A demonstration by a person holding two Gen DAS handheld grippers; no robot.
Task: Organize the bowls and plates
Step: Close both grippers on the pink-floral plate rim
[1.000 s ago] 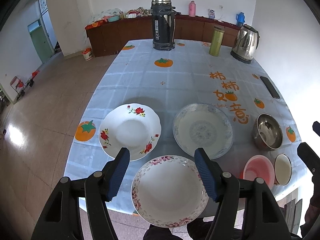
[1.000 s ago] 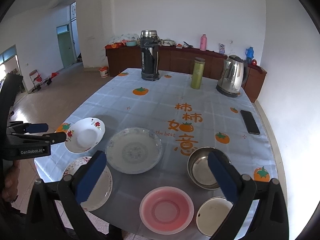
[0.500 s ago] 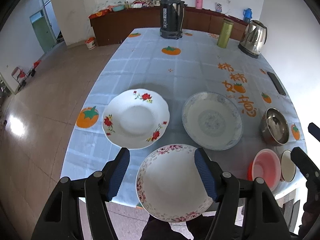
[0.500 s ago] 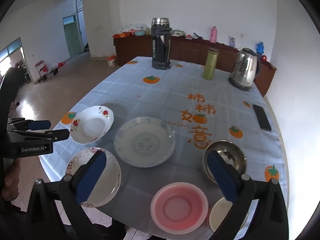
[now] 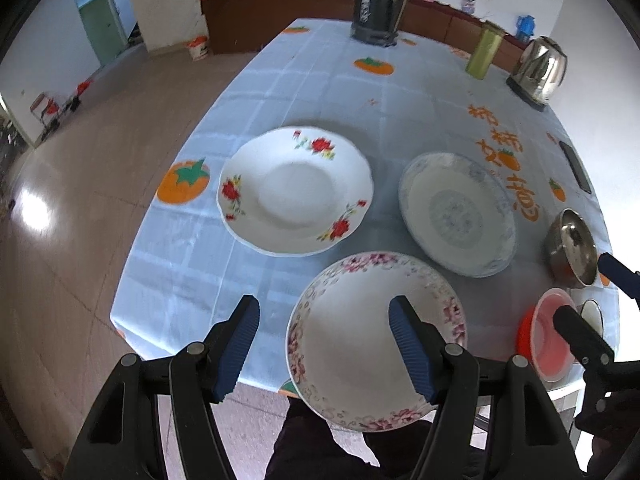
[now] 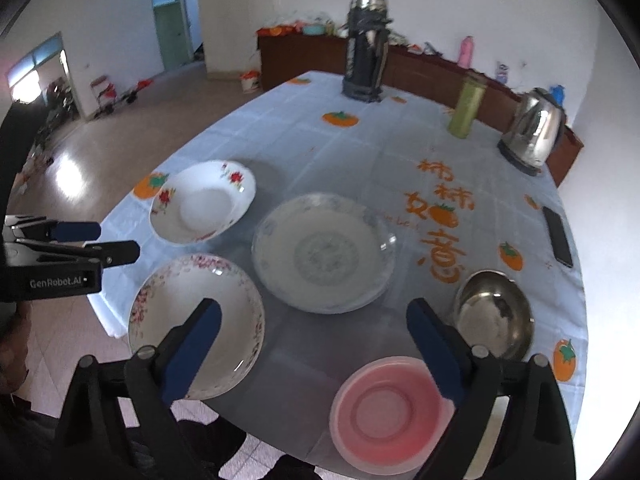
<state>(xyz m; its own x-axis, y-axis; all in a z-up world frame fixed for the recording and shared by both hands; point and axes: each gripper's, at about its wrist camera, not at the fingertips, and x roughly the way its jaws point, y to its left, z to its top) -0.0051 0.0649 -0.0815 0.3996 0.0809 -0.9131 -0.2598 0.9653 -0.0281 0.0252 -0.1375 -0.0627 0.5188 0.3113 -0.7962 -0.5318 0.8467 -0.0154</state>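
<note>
A pink-flowered plate lies at the table's near edge. Behind it are a red-rose plate and a blue-patterned plate. To the right sit a steel bowl, a pink plastic bowl and a small white bowl. My left gripper hangs open above the flowered plate's left rim and touches nothing. My right gripper is wide over bare cloth between the flowered plate and the pink bowl; its jaws are closing with nothing in them.
At the table's far end stand a dark thermos, a green flask and a steel kettle. A phone lies near the right edge. A dark sideboard runs along the back wall. Tiled floor lies to the left.
Both grippers have come down and closer to the table, so the dishes look larger. The left gripper now sits over the flowered plate's left rim. The right jaws have narrowed a little.
</note>
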